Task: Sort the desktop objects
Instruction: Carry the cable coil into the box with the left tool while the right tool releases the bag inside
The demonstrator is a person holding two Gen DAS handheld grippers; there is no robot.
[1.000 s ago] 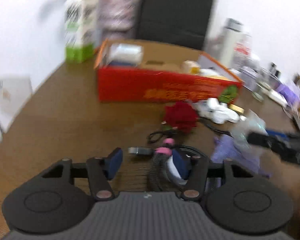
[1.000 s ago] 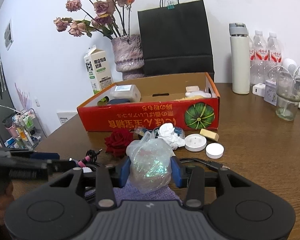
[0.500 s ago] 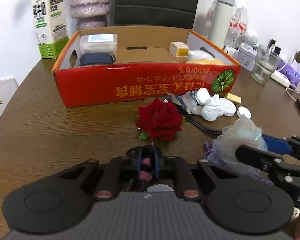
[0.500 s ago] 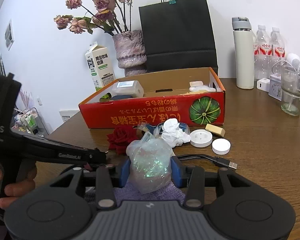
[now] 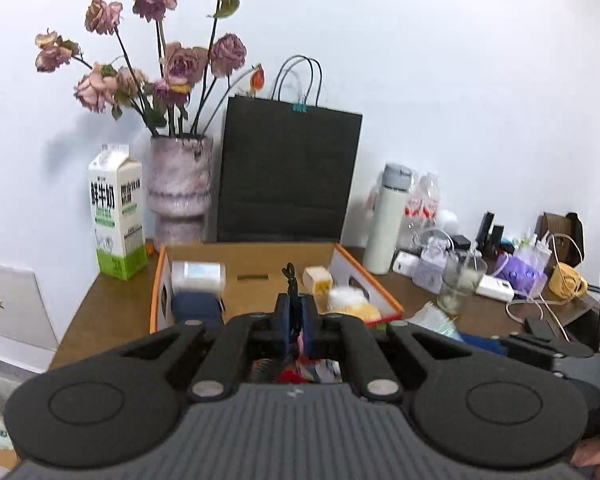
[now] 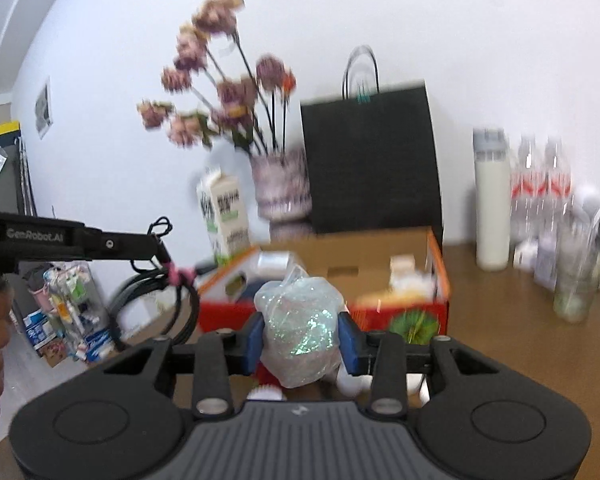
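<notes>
My left gripper (image 5: 295, 316) is shut on a coiled black cable (image 6: 152, 300) with a pink tie; the coil hangs below it, seen in the right wrist view, lifted off the table. My right gripper (image 6: 300, 338) is shut on a clear plastic bag of glittery filling (image 6: 298, 330), raised in front of the red cardboard box (image 6: 380, 312). The open box (image 5: 260, 276) holds a white case, a dark pouch, a yellow block and other small items. A red rose shows just under the left fingers (image 5: 290, 376).
A milk carton (image 5: 118, 216), a vase of dried roses (image 5: 180, 196) and a black paper bag (image 5: 288, 172) stand behind the box. A white bottle (image 5: 390, 220), a glass (image 5: 458, 284), chargers and cables crowd the right side of the wooden table (image 6: 520, 340).
My left gripper closed on the cable and lifted it high off the table. My right gripper rose with the bag toward the box.
</notes>
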